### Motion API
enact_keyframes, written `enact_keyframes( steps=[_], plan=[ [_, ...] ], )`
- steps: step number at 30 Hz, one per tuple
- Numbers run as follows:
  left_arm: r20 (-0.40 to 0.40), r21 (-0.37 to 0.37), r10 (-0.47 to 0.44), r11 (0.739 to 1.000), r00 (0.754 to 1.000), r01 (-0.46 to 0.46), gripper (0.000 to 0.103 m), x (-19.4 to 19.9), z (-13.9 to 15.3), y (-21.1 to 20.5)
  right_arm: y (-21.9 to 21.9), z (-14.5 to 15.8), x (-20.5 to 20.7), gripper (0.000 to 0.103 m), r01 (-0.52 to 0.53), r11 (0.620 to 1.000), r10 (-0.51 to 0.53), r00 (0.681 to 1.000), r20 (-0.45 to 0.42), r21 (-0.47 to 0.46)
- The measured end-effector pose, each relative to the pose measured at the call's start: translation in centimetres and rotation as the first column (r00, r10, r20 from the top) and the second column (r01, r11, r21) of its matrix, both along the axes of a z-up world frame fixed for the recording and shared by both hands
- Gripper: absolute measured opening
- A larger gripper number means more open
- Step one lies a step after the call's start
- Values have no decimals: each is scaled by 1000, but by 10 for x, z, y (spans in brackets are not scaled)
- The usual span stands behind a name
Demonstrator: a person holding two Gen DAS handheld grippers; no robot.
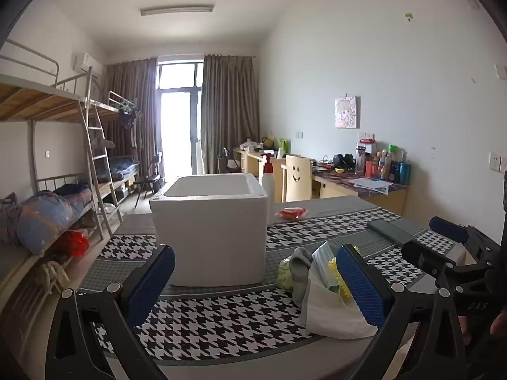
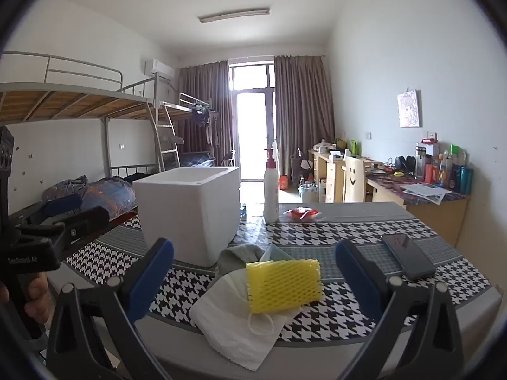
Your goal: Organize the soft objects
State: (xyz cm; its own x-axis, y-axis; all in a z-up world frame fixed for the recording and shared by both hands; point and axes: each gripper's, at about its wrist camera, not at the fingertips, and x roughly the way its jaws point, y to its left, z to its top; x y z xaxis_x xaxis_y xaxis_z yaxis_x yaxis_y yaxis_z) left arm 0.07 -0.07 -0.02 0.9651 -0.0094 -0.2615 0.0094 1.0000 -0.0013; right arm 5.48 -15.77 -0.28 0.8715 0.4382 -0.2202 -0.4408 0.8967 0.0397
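Box: we take the white foam box (image 2: 190, 212) as landmark; it stands upright w/ open top on the checked tablecloth (image 2: 342, 231).
Soft pile: just in front of box & a bit to its right, near table's front edge. We see a yellow foam net (image 2: 283, 285) on top, a white face mask (image 2: 221, 297) under it, a white paper napkin (image 2: 234, 338) hanging over the edge, a grey sock (image 2: 237, 256) touching the box side of the pile, plus a pale blue-green piece we can't ID.
Left-cam extra: a small green-white soft thing (image 1: 285, 274) lies at the pile's box side; can't tell what it is.
Left gripper (image 1: 253, 281): jaws spread wide, empty; box's front face sits between the blue pads (image 1: 152, 281) in its view, pile just by the right pad.
Right gripper (image 2: 253, 272): jaws spread wide, holding nothing; the yellow net & mask lie between its pads (image 2: 358, 278), no contact that we can see.
Hands: each cam catches the other gripper's black body w/ a hand (image 2: 35, 294) on its grip.
Bottle: white pump bottle w/ red collar (image 2: 271, 190) stands right of box, toward the back.
Red packet (image 2: 301, 213): right of bottle, flat on cloth.
Phone (image 2: 408, 258): dark, flat, well right of box.
Background: bunk beds (image 2: 95, 104) left of box, desk (image 2: 421, 190) w/ bottles far right.
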Motion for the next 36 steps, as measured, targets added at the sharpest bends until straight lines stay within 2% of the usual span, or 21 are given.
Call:
enact_keyframes(
  steps=[7, 13, 36],
  plan=[
    [-10, 14, -30, 999, 999, 30, 102, -1, 0, -2, 0, -1, 1, 103, 3, 1000, -3, 1000, -6, -4],
    [-1, -16, -21, 1000, 1000, 21, 102, -1, -1, 3, -1, 1, -1, 103, 4, 1000, -4, 1000, -4, -2],
    [-2, -32, -72, 997, 997, 72, 102, -2, -1, -4, 0, 2, -2, 103, 17, 1000, -17, 1000, -2, -7]
  ],
)
